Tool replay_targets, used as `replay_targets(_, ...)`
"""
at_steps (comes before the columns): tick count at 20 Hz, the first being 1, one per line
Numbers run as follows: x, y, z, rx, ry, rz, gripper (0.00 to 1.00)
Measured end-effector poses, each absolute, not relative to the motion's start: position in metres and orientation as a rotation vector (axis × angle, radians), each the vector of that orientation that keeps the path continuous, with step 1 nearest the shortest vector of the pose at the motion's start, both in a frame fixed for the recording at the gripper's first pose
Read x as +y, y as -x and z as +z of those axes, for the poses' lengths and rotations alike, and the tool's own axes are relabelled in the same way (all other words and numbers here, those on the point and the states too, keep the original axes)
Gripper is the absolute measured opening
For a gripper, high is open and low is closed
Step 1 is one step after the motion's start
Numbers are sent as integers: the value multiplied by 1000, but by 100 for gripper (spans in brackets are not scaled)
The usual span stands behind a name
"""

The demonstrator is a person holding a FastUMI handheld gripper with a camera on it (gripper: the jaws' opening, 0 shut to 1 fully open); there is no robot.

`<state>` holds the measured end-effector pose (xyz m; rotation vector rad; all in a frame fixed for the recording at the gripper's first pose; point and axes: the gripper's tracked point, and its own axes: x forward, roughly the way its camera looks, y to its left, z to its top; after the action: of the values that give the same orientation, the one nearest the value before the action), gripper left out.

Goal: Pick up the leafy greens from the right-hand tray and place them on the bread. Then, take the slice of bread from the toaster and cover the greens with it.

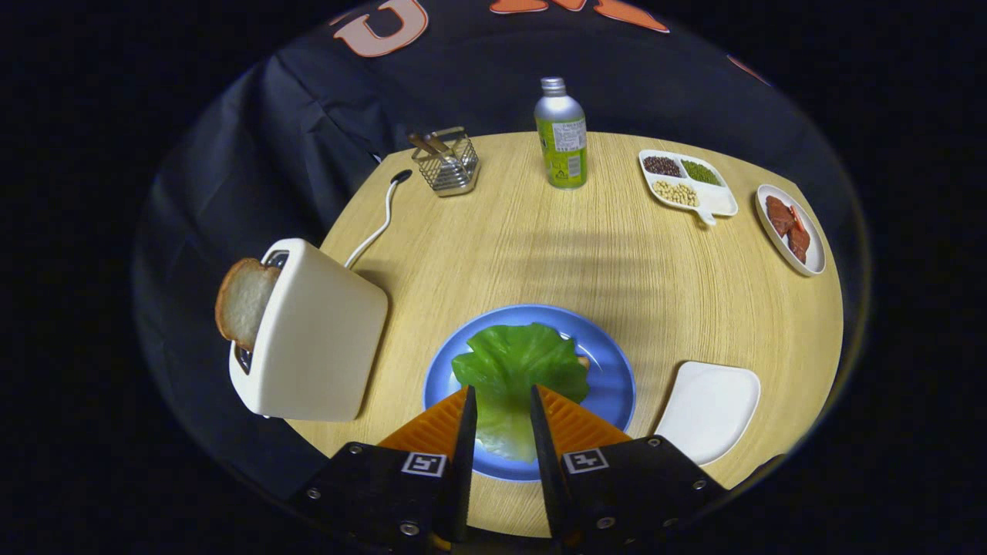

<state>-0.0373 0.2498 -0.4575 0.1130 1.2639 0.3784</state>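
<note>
Fingers [465, 432] of gripper [499, 401] spread apart, framing lettuce stem, not visibly pinching. Left: toaster [312, 335] holding bread slice [243, 301] sticking up, light, crumbly, best pinched by exposed crust. Middle: leafy greens [517, 362] lying limp and soft on blue plate [613, 378], bread underneath barely showing. Right: white tray [709, 408] sitting just beside plate.

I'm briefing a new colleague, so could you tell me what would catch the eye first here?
The leafy greens on the blue plate, lying between the tool's parted fingers. Left of the plate, a bread slice pokes from the toaster.
</note>
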Motion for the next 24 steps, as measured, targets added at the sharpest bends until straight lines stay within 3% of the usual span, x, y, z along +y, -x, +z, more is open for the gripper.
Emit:
replay_targets(8,305,26,-371,1216,-100,470,75)
replay_targets(12,339,25,-337,1204,-77,506,85)
replay_targets(24,442,34,-322,1289,-75,526,83)
